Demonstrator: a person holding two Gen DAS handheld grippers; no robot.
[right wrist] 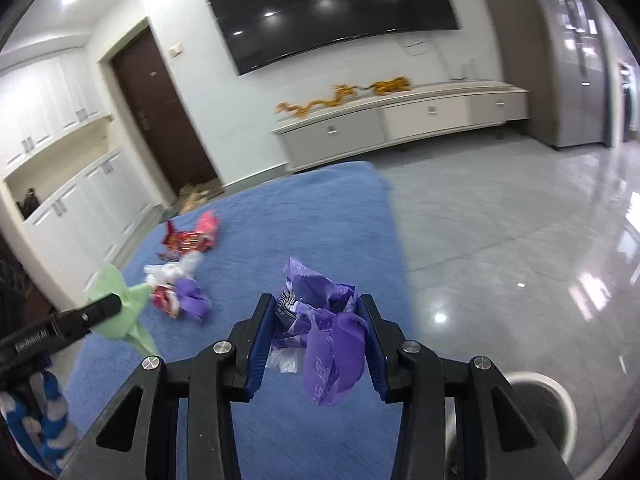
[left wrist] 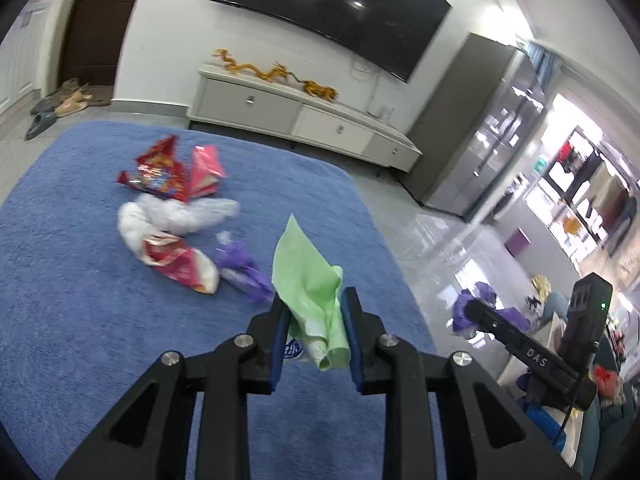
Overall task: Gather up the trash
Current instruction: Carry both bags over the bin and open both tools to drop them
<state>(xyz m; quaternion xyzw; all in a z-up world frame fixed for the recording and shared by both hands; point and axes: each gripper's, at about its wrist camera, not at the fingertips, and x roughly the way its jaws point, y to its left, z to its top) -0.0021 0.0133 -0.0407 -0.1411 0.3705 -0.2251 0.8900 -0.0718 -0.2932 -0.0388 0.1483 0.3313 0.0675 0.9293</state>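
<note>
My left tongs point(left wrist: 316, 312) are pinching a green wrapper point(left wrist: 308, 276), its point sticking up and away from the pads, with a bit of white printed packet caught low between them. My right tongs point(right wrist: 316, 320) are pinching a crumpled purple bag point(right wrist: 324, 320), one long flap hanging down below the pads and a striped scrap tucked in on the left side. Both loads are lifted off the blue desk point(left wrist: 80, 280).

More trash is lying on the desk, farther out and to the left. Nearest my left tongs there's a purple scrap point(left wrist: 242, 270), and just left of it a red-and-white packet point(left wrist: 182, 264). Beyond those sits a clear plastic wad point(left wrist: 176, 216), touching the packet. Farthest off, a red snack bag point(left wrist: 158, 172) and a pink wrapper point(left wrist: 206, 170) lie side by side.

In the right wrist view, a round white-rimmed bin point(right wrist: 540, 408) shows on the floor at the near right, just past the desk edge and partly hidden by my tongs. Far wall: a big black TV point(right wrist: 328, 8) above a low white cabinet point(right wrist: 400, 120).
</note>
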